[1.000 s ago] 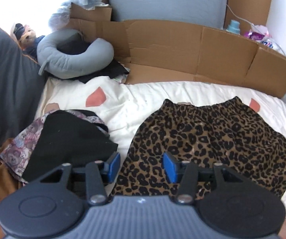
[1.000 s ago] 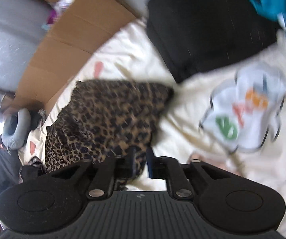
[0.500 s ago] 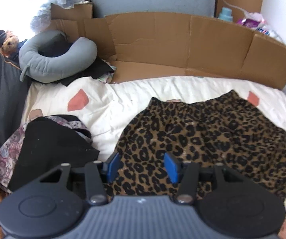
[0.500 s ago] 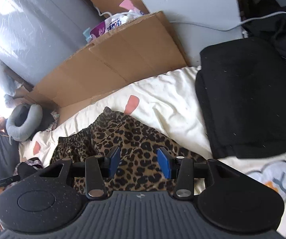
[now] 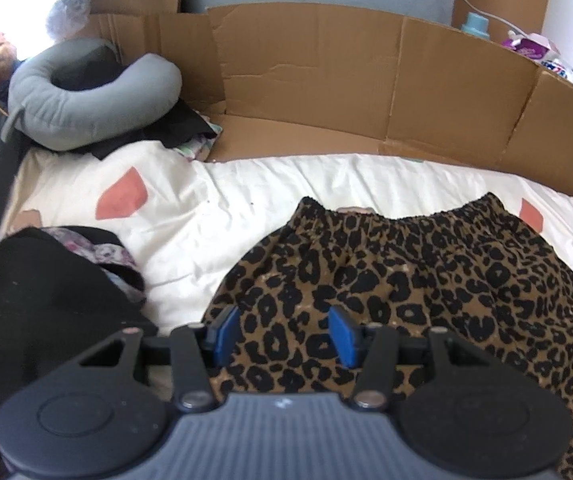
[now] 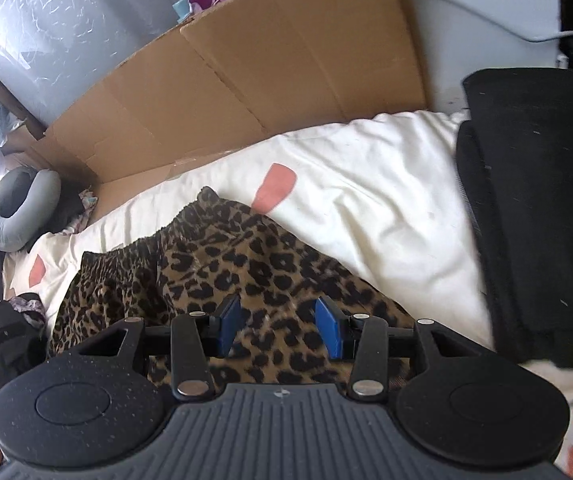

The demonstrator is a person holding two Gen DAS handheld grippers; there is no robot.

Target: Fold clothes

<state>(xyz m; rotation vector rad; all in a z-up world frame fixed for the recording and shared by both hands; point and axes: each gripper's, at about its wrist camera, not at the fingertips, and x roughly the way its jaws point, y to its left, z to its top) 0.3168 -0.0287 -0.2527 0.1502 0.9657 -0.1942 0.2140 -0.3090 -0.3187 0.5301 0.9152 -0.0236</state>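
A cream bedsheet [image 5: 246,184] carries a leopard-print skirt [image 5: 426,280], spread flat with its elastic waistband toward the far edge, where a cardboard sheet [image 5: 346,80] stands. A black folded garment [image 6: 534,208] lies at the right edge, and a dark pile of clothes [image 5: 46,288] lies near the left edge with a grey neck pillow [image 5: 86,96] at the far left corner. The left gripper [image 5: 282,336] and the right gripper [image 6: 280,326] each hang over the skirt's near part, blue pads about half apart and gripping nothing.

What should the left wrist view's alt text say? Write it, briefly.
A leopard-print skirt lies spread on a cream bedsheet, the open left hand-held gripper poised over its near edge. Behind are a cardboard sheet and a grey neck pillow.
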